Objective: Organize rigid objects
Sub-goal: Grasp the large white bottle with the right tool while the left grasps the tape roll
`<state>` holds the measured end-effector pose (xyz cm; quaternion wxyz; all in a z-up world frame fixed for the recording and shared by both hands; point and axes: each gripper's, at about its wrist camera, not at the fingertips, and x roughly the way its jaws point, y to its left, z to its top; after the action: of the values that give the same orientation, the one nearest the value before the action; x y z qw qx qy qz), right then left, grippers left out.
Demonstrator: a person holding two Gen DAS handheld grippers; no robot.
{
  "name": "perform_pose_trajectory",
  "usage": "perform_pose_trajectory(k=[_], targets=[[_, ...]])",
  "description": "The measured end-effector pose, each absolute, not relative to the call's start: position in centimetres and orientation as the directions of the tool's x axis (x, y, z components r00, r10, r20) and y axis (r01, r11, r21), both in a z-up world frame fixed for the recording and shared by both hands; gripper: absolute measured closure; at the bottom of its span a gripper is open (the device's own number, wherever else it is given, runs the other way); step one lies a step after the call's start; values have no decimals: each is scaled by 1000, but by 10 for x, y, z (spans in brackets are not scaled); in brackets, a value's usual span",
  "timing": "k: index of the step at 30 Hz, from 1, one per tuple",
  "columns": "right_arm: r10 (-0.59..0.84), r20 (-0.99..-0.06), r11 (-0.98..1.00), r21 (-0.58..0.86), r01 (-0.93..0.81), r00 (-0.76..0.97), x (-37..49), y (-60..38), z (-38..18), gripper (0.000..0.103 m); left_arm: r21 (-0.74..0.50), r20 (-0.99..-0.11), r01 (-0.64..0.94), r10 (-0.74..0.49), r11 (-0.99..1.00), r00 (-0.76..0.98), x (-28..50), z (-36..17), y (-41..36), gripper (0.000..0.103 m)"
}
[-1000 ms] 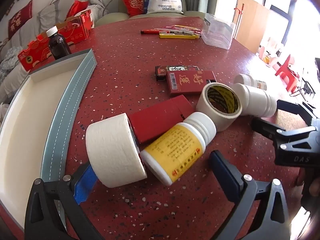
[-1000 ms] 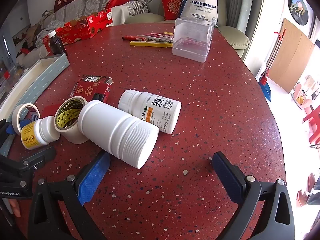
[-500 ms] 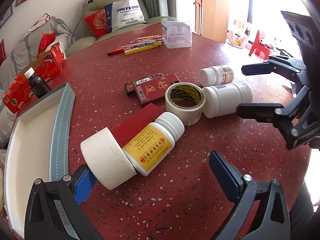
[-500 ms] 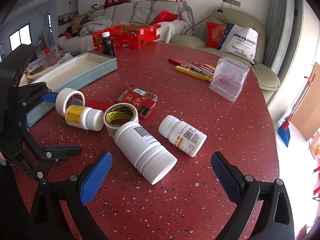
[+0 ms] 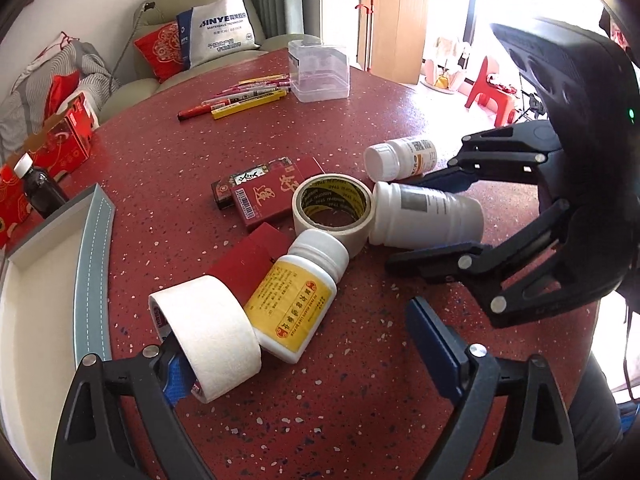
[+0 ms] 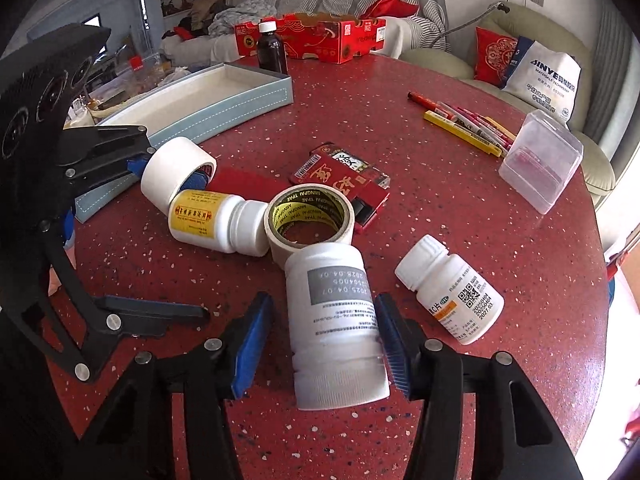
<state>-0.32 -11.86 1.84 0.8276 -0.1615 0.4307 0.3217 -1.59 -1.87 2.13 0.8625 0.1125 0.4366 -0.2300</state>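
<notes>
Right wrist view shows the red speckled table (image 6: pixel 460 208) carrying everything, with the long white tray (image 6: pixel 188 104) at its far left edge. Nearer the middle lies a large white bottle (image 6: pixel 336 332) on its side, cap toward the camera, its base touching a beige tape roll (image 6: pixel 310 216). The right gripper (image 6: pixel 322 340) has its fingers (image 6: pixel 250 344) set narrowly on either side of this bottle; the right pad looks to be touching it, while a slight gap shows at the left pad, so a firm grip cannot be told. A yellow-labelled bottle (image 6: pixel 212 220) lies between the beige roll and a white tape roll (image 6: pixel 172 172). A small white bottle (image 6: pixel 452 292) lies apart to the right, and flat red boxes (image 6: pixel 344 176) sit behind the beige roll. From the left wrist view, the left gripper (image 5: pixel 312 356) has its fingers (image 5: pixel 436 344) spread wide, the white tape roll resting against the left one, nothing clamped between them.
</notes>
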Motion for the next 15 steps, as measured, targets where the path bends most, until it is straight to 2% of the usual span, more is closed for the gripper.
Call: perform_pose_trajectory(k=[3,7,15], targets=[[392,-814,767,31,-641,429,-6,-121,16,47,21,-816,468,-255,883,518,-16,16,-22,18],[382,-801,785,19,-619,460,-12,-122,17,43,80,-810,460,-211,884,547,-20,13,-30,17],[375,-799,789,9,-614,470,-11,-121,16,43,77,-795,436,-209,896,570,-21,12,-27,15]])
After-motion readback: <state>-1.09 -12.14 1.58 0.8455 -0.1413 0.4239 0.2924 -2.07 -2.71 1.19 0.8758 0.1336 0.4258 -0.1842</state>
